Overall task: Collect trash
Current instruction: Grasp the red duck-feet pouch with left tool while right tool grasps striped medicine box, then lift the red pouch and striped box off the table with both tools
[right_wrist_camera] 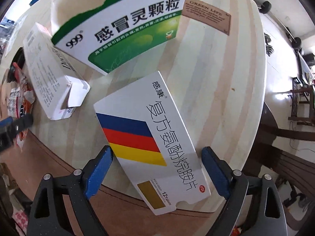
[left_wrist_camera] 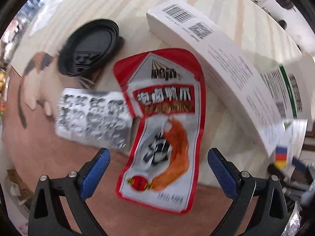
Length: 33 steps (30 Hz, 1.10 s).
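Pointing down, both tongs agape.

Green box: "999", "感冒灵颗粒". Just below it, striped box: "感康", "复方氨酚烷胺片", "12 tablets", "OTC". Right of green box, brown plaque: "GREEN LAYE".

both wrist views downward, close, tabletop shared

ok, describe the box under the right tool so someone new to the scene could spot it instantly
Start at the pale striped round table and go to its near edge, where the right tool hangs open. The flat white carton lies between its blue pads, one corner overhanging the edge. Unlike the green-and-white box and the plain white open-flapped box beyond it, it carries stacked blue, red and yellow stripes.
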Each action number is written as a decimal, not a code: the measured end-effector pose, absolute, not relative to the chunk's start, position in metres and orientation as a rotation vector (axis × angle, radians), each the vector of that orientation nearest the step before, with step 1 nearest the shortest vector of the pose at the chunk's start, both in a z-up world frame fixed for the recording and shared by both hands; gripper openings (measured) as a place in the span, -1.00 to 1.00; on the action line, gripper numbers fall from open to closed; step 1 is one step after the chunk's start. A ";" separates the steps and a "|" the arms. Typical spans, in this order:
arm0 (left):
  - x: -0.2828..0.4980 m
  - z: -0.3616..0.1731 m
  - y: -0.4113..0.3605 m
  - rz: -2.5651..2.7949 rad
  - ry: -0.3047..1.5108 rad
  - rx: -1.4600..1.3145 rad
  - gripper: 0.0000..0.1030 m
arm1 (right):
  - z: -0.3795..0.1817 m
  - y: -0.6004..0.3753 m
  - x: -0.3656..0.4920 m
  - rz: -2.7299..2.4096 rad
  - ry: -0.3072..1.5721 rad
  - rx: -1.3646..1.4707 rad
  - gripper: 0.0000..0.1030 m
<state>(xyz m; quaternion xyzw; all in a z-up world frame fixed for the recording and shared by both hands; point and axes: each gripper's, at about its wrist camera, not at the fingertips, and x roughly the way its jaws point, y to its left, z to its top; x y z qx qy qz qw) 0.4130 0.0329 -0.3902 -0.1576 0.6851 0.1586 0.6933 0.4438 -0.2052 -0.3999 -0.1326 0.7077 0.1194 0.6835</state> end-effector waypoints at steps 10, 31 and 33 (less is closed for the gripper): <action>0.386 -0.368 0.010 0.322 1.518 -0.261 0.11 | -0.398 -0.216 0.423 0.273 1.611 -0.269 0.68; 0.284 -0.363 -0.025 0.282 1.579 -0.313 -0.05 | -0.405 -0.225 0.352 0.264 1.652 -0.337 0.66; 0.283 -0.358 -0.026 0.277 1.572 -0.293 -0.06 | -0.404 -0.229 0.348 0.273 1.659 -0.321 0.65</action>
